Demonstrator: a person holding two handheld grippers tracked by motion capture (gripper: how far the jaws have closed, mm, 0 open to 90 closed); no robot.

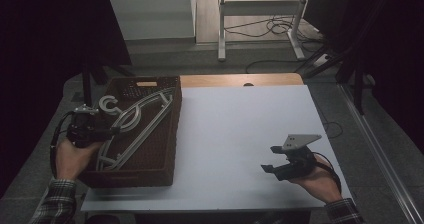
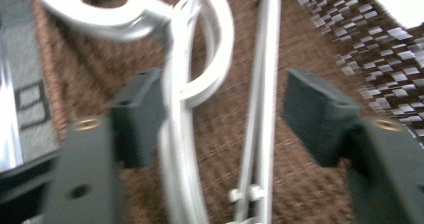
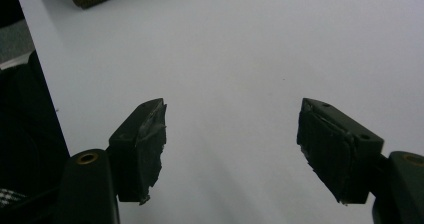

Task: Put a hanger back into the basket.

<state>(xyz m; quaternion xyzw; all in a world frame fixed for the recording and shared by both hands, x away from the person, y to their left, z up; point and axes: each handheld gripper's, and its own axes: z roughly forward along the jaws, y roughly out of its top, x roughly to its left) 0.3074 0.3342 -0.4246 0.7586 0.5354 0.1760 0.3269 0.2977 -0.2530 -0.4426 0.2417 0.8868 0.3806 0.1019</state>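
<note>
At the bench's left edge, the left gripper (image 1: 102, 129), jaws apart, straddles a white frame (image 1: 137, 126) in the basket (image 1: 160, 159) to lift it; the right gripper (image 1: 280, 161) waits spread wide.

From my station I see a white tabletop (image 1: 240, 134) lying over a wooden surface whose bare strip (image 1: 240, 80) shows along the far edge. Beyond the table there is grey floor (image 1: 200, 59), and a white metal stand (image 1: 260, 14) with two legs stands on it. Black cables (image 1: 272, 26) loop on the floor around that stand. A pale panel (image 1: 150, 14) sits at the back left, and dark curtains (image 1: 45, 29) close off both sides.
</note>
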